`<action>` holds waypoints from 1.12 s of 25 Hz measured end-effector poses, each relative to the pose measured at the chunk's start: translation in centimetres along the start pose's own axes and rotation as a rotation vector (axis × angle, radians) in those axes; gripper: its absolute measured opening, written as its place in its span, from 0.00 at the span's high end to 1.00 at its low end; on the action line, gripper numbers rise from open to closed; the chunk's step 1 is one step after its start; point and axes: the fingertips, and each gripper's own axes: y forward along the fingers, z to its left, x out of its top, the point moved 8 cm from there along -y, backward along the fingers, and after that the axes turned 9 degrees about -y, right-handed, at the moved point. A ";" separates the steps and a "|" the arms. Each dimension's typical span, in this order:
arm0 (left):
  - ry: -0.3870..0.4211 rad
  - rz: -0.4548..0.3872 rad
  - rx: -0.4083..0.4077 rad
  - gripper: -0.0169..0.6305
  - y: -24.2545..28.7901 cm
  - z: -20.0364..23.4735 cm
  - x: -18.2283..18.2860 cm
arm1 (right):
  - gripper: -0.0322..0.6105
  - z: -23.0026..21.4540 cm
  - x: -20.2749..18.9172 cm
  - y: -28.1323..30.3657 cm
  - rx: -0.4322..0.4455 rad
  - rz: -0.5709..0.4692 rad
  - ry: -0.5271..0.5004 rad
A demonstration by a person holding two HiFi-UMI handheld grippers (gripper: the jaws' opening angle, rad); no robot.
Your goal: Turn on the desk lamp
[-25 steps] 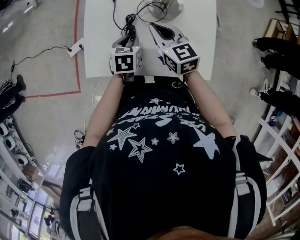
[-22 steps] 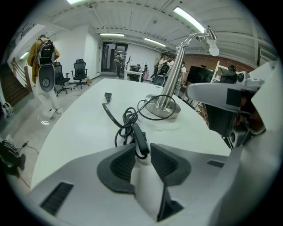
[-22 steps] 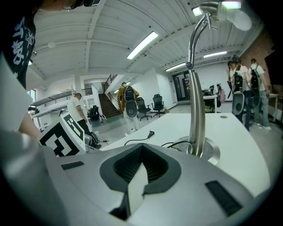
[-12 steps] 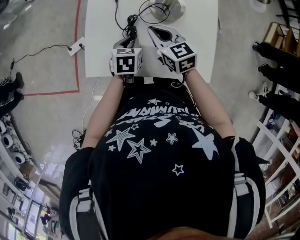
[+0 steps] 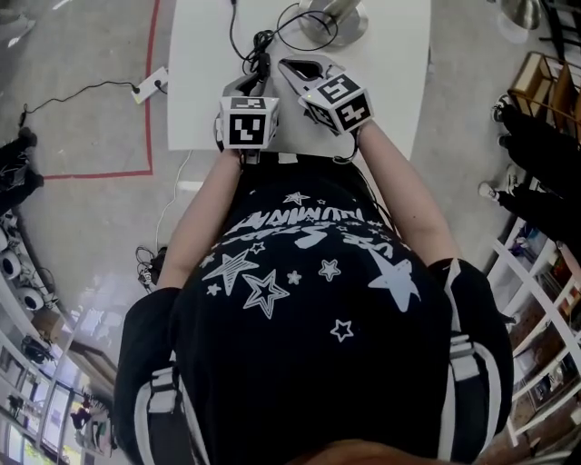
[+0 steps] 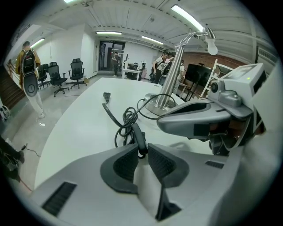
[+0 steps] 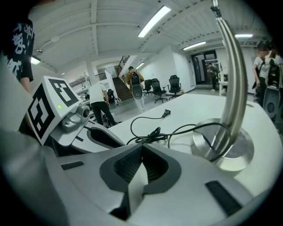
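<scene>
The desk lamp has a round metal base [image 5: 331, 20] at the far side of the white table [image 5: 200, 91], with a steel pole [image 6: 174, 70] and a small head [image 6: 211, 44]. Its black cord lies coiled, with an inline switch [image 6: 139, 137] on it. My left gripper [image 6: 142, 148] is closing its jaws, and the near end of the switch sits pinched between their tips. In the head view the left gripper [image 5: 247, 80] is at the cord coil. My right gripper [image 7: 140, 148] is shut and empty, just right of the left one and short of the base [image 7: 223, 148].
The cord's loose plug [image 6: 106, 95] lies farther out on the table. On the floor, a power strip [image 5: 148, 89] and a red tape line [image 5: 151, 91] lie left of the table. People stand at the right [image 5: 536, 136], near white shelving.
The right gripper has edged left and forward toward the lamp base. The left gripper has stayed at the cord coil. More of the lamp base shows in the head view.
</scene>
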 end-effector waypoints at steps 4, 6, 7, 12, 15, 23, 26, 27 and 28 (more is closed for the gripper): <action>-0.015 0.004 -0.011 0.85 0.0 0.5 -0.1 | 0.94 0.2 0.0 1.4 0.043 0.036 -0.015; -0.020 0.007 -0.014 0.85 0.1 0.7 -0.1 | 0.94 0.1 -0.1 2.0 0.059 0.058 -0.016; -0.023 0.009 -0.013 0.85 0.1 0.7 -0.2 | 0.94 0.0 -0.2 2.3 0.068 0.066 -0.017; -0.040 0.027 -0.023 0.85 0.1 0.7 0.0 | 0.94 0.1 -0.3 3.3 0.098 0.122 -0.049; -0.038 0.028 -0.030 0.85 0.1 0.7 0.0 | 0.94 0.0 -0.3 3.5 0.101 0.135 -0.058; -0.025 0.039 -0.038 0.85 0.3 1.1 0.0 | 0.94 -0.2 -0.4 4.1 0.120 0.144 -0.040; -0.022 0.062 -0.060 0.85 0.5 1.2 0.2 | 0.94 -0.4 -0.4 4.2 0.134 0.151 -0.023; -0.027 0.071 -0.069 0.85 0.5 1.2 0.3 | 0.94 -0.5 -0.5 4.2 0.140 0.153 -0.016; -0.031 0.077 -0.075 0.85 0.6 1.2 0.4 | 0.94 -0.6 -0.4 4.3 0.144 0.155 -0.009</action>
